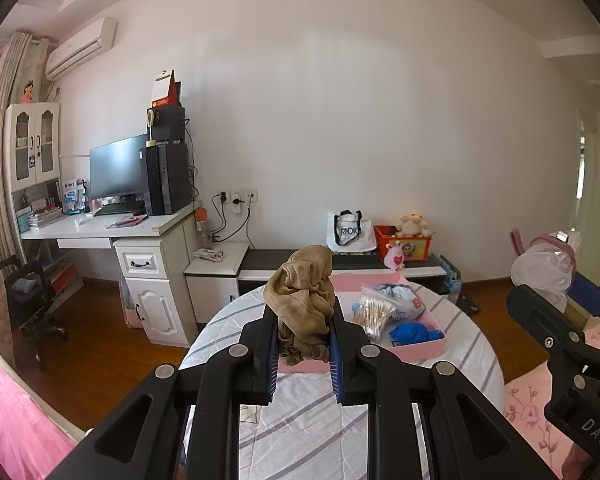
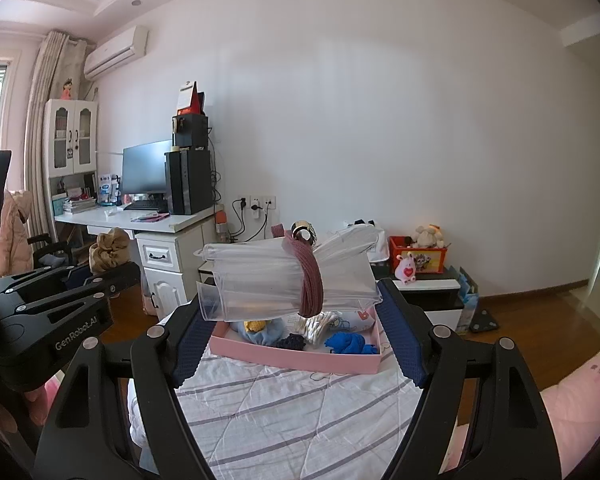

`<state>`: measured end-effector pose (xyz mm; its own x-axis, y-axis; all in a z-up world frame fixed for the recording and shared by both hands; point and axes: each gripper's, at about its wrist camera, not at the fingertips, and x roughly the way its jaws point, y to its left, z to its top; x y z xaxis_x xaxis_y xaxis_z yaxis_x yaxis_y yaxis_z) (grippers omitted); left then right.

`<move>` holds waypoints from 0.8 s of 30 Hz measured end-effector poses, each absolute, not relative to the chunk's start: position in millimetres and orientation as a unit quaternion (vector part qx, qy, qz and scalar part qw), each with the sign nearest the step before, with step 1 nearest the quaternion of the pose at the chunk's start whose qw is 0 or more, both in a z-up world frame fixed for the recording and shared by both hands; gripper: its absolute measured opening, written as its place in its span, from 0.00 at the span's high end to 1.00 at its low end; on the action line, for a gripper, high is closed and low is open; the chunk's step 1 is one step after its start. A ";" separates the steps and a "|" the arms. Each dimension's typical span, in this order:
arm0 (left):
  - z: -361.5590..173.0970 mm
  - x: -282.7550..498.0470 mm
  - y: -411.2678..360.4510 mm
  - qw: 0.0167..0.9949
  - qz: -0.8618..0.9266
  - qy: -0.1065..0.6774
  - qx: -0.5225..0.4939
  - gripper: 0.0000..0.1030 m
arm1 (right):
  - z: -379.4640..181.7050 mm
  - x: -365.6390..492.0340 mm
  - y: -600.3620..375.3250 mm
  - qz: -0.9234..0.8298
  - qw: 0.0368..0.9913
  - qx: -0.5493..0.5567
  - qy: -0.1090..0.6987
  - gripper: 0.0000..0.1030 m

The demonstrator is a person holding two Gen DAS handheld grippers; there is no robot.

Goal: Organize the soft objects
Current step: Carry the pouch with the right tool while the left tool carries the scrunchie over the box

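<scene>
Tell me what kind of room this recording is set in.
Most likely a home bedroom that doubles as a study: a desk with monitor, a wall air conditioner, and plush toys on a low cabinet.

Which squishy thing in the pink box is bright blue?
The crumpled blue cloth in the pink box's front right corner; the bundles beside it are pale blue, yellow and navy.

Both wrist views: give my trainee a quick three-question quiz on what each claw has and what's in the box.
1. True or false: the left claw is shut on a tan cloth.
2. What does the right claw hold: A) blue cloth, B) clear plastic bundle, C) plush toy?
3. What colour is the box on the striped sheet?

Key: 1 true. 2 B, the clear plastic bundle with a band round it. 3 pink.
</scene>
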<state>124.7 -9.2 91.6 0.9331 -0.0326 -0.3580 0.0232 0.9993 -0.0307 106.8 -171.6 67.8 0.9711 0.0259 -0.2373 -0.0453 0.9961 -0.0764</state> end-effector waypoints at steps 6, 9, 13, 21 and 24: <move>92.9 126.6 -6.8 0.983 -0.016 0.184 -0.014 0.83 | 68.5 108.6 -169.8 0.015 0.992 -0.042 0.121 0.27; 91.4 128.6 -6.0 0.982 -0.015 0.186 -0.014 0.83 | 69.3 111.5 -170.5 0.015 0.991 -0.043 0.123 0.27; 91.3 134.3 -3.8 0.981 -0.015 0.192 -0.014 0.83 | 68.4 115.3 -170.3 0.015 0.991 -0.044 0.128 0.27; 86.1 150.9 -5.5 0.978 -0.018 0.207 -0.014 0.83 | 65.1 127.7 -170.1 0.012 0.988 -0.044 0.145 0.27; 84.3 156.0 -6.2 0.977 -0.020 0.212 -0.013 0.83 | 61.6 132.1 -171.0 0.007 0.987 -0.043 0.152 0.27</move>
